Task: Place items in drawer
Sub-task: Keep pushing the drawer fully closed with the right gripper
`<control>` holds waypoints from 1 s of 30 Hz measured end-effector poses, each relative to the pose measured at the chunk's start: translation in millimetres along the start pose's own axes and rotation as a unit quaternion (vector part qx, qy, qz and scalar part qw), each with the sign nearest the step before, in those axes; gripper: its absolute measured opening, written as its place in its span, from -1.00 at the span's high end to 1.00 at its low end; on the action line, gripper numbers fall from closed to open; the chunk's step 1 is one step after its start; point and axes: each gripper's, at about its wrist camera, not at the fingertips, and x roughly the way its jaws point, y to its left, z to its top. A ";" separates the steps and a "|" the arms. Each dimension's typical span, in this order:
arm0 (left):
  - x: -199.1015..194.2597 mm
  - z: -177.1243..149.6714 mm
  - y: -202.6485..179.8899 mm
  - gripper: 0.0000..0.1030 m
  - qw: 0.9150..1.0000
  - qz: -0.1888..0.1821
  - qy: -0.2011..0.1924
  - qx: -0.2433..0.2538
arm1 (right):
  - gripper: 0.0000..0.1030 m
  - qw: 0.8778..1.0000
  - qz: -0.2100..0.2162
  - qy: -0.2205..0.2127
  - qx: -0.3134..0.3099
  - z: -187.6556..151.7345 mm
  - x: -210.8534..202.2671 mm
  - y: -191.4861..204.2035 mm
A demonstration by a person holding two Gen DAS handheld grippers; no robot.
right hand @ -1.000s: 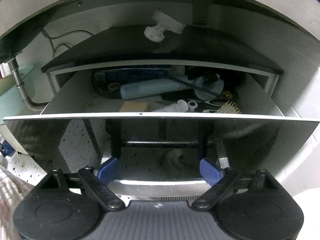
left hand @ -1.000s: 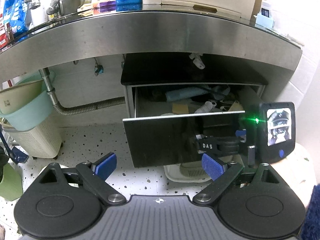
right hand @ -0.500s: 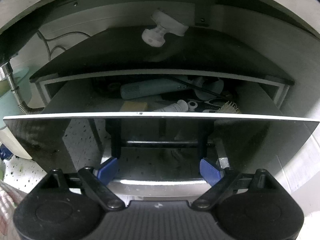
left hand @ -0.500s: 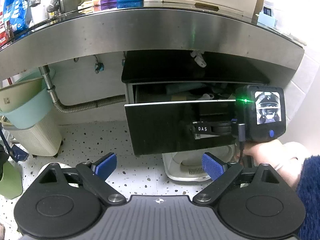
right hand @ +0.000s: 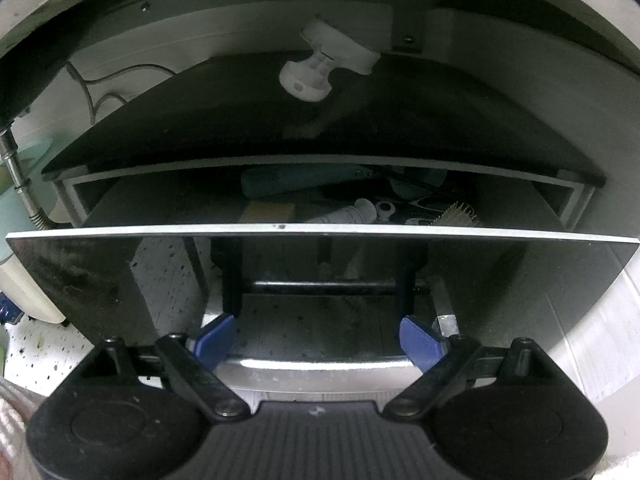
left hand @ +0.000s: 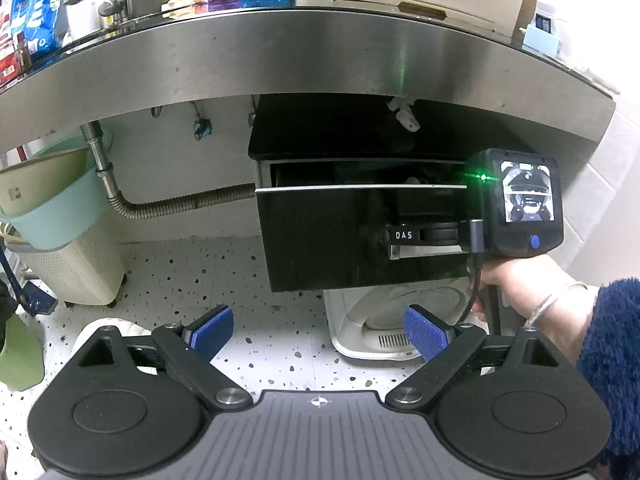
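Note:
A glossy black drawer [left hand: 340, 236] hangs under the steel counter, only a narrow gap open. In the right wrist view its front [right hand: 100, 276] fills the frame; inside lie a blue tube [right hand: 288, 180], a yellow block [right hand: 270, 212], a white tube [right hand: 348, 214] and a brush [right hand: 458, 216]. My right gripper [right hand: 320, 340] is open and empty, its fingers against the drawer front beside the handle bar [right hand: 320, 286]. It shows in the left wrist view [left hand: 420, 236] pressed to the drawer. My left gripper [left hand: 318, 332] is open and empty, back from the drawer above the floor.
A steel counter edge [left hand: 304, 60] overhangs the drawer. A corrugated drain pipe [left hand: 168, 208] and stacked basins [left hand: 48, 200] on a cream basket stand at left. A white appliance [left hand: 376, 332] sits on the speckled floor below the drawer. A white knob [right hand: 320, 68] hangs above.
The drawer has slid inward over the last second, from wide open to a narrow gap, with my right gripper moving in against its front. My left gripper has stayed back, open.

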 end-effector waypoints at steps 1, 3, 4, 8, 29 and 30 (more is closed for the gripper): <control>0.1 -0.1 0.1 -0.80 1.000 0.000 0.000 0.000 | -0.75 1.000 0.000 0.000 0.000 0.4 0.2 0.0; 0.3 -0.3 0.3 -0.80 1.000 0.000 0.000 -0.001 | -0.75 1.000 0.000 0.001 0.000 0.8 0.0 0.2; 0.5 -0.4 0.3 -0.80 1.000 0.000 0.000 -0.001 | -0.75 1.000 0.000 0.001 0.000 1.2 0.5 0.1; 1.0 -0.7 0.7 -0.80 1.000 0.000 0.001 -0.001 | -0.75 1.000 0.000 0.002 0.000 2.4 2.2 -0.4; 0.0 -3.2 1.4 -0.80 1.000 -0.002 0.002 0.003 | -0.75 1.000 0.000 0.007 0.000 8.2 6.2 -1.9; -0.1 -3.3 1.5 -0.80 1.000 -0.001 0.002 0.003 | -0.75 1.000 0.000 0.007 0.000 8.7 6.8 -1.9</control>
